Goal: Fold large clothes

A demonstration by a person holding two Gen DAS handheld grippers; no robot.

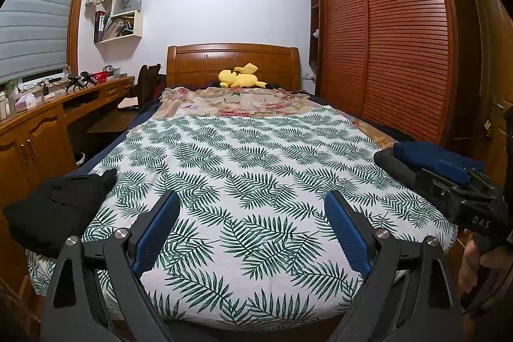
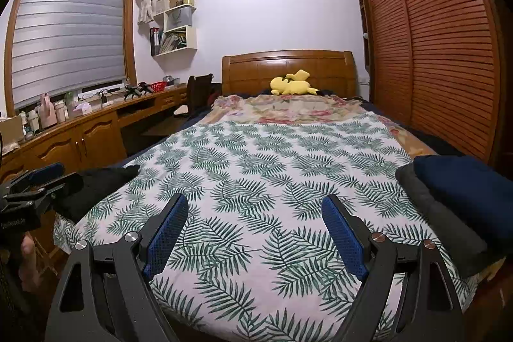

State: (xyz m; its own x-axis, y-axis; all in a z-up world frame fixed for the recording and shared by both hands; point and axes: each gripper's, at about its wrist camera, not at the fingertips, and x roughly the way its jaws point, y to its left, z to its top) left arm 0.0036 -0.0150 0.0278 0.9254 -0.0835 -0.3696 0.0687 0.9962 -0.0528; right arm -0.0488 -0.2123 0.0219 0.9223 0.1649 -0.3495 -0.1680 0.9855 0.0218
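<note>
A black garment [image 1: 57, 207] lies bunched at the bed's near left corner; it also shows in the right wrist view [image 2: 93, 188]. A folded stack, navy piece [image 2: 465, 191] on a dark grey piece [image 2: 439, 223], sits at the near right edge; it shows in the left wrist view too [image 1: 426, 159]. My left gripper [image 1: 251, 204] is open and empty above the leaf-print sheet [image 1: 243, 156]. My right gripper [image 2: 255, 207] is open and empty over the same sheet [image 2: 272, 169]. Each gripper shows at the edge of the other's view.
A yellow plush toy [image 1: 239, 77] lies by the wooden headboard [image 1: 232, 60] beyond a floral blanket [image 1: 234, 101]. A wooden desk [image 1: 64, 104] with clutter runs along the left. A slatted wardrobe [image 1: 394, 37] stands on the right.
</note>
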